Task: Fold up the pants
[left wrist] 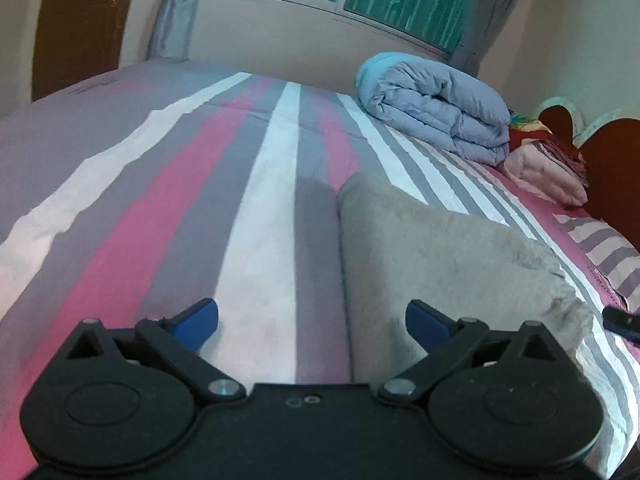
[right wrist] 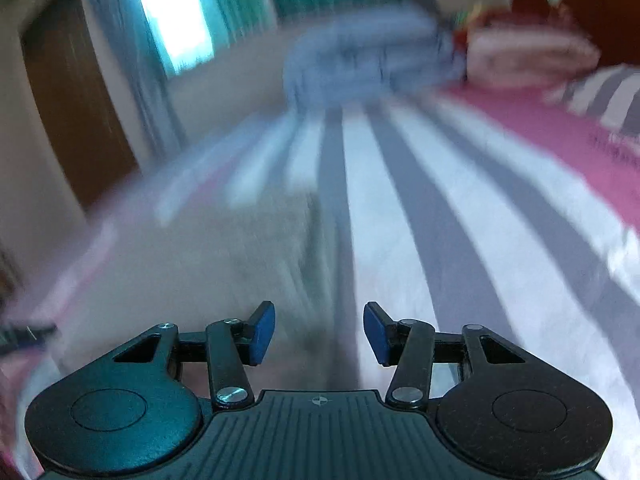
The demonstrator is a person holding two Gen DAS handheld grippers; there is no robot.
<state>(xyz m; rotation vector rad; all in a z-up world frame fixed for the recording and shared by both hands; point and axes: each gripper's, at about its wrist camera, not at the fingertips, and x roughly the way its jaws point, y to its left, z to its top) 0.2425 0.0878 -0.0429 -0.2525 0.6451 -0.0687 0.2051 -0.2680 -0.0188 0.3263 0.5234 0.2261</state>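
My left tool (left wrist: 312,322) hangs wide open and empty over the striped bed (left wrist: 256,208); my right tool (right wrist: 319,332) is half open, also empty. The grey pants (left wrist: 432,248) lie folded between them. A careless grab could drag the layers and undo the fold.

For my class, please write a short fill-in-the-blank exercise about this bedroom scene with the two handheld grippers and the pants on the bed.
1. The grey pants lie on a bed sheet patterned with ____.
2. The jaws of the left gripper stand ____, with nothing held between them.
3. The rolled blue quilt rests near the bed's ____ edge, below the window.
4. The pads on the right gripper are coloured ____.

Missing words: stripes; open; far; blue
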